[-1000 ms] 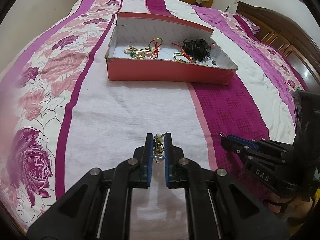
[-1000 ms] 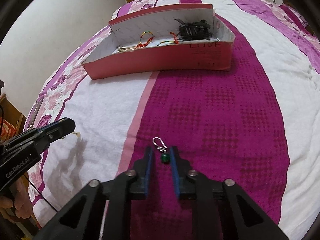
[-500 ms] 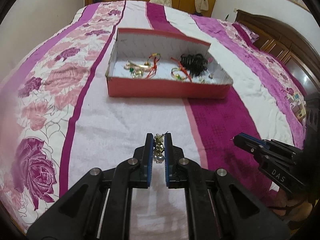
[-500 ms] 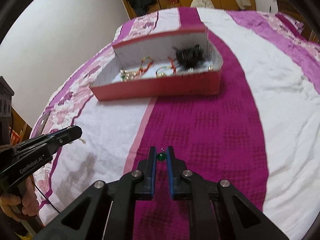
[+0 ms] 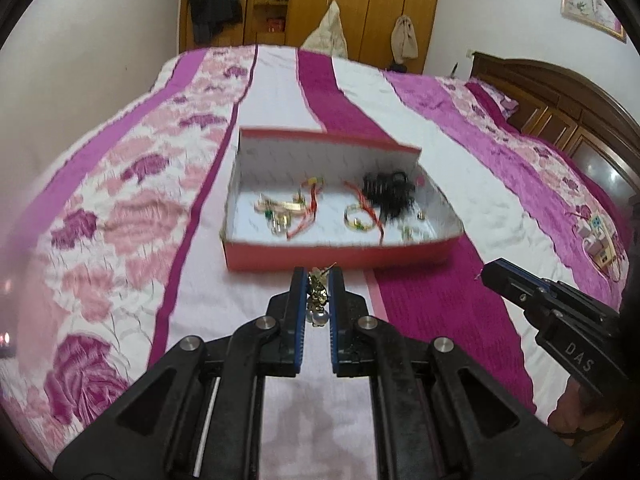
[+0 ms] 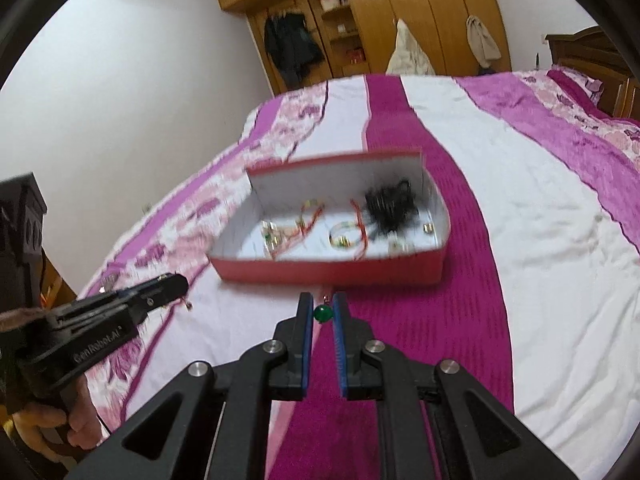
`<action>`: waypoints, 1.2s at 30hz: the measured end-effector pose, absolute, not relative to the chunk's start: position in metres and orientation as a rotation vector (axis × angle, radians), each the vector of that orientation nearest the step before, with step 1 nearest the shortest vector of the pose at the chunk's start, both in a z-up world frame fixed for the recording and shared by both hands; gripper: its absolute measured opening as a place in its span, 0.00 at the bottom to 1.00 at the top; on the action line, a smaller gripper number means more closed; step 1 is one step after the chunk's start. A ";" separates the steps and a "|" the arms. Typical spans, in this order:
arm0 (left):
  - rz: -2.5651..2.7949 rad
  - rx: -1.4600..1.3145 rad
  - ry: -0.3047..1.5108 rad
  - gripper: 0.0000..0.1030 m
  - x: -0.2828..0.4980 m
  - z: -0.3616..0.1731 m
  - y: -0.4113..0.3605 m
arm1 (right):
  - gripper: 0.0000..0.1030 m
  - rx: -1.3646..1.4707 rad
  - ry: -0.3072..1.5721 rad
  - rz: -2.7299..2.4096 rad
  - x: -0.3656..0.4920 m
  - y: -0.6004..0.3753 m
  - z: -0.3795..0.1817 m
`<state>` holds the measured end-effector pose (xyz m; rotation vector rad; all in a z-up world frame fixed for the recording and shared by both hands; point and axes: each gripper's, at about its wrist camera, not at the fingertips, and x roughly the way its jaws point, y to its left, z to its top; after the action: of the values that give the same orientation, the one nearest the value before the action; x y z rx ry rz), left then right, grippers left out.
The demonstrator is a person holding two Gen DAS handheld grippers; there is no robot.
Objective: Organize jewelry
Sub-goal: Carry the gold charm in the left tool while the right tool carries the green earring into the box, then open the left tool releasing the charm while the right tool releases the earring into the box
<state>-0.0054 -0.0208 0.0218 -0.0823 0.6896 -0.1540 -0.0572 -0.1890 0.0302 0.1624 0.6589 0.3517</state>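
Gold-and-pearl earring [image 5: 317, 300] sits clamped in the left gripper [image 5: 316, 300] jaws; the green-bead earring [image 6: 322, 313] is pinched in the right gripper [image 6: 322, 316]. Both hover above the bed [image 5: 120, 220], near the red box [image 5: 340, 258] of jewelry [image 5: 384, 196].

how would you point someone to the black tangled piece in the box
Find the red box lying open on the striped bedspread. Inside, toward its right end, sits the black tangled piece. It is the only dark, bulky clump; its neighbours are thin gold rings and red cords.
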 end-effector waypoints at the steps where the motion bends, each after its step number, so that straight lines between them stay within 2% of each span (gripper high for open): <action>1: -0.151 -0.081 0.675 0.02 -0.003 0.025 -0.021 | 0.11 0.164 0.642 0.353 -0.056 -0.189 0.033; 19: -0.088 -0.063 0.499 0.01 0.048 0.040 -0.026 | 0.11 0.113 0.492 0.311 -0.005 -0.179 0.056; 28: -0.078 -0.051 0.476 0.01 0.071 0.027 -0.030 | 0.11 0.111 0.483 0.305 0.024 -0.180 0.046; 36: -0.071 -0.061 0.525 0.01 0.097 0.000 -0.031 | 0.11 0.092 0.522 0.276 0.051 -0.181 0.020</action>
<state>0.0972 -0.0313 -0.0001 -0.0611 0.5254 -0.0707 0.0511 -0.1807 0.0202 0.0923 0.5218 0.2762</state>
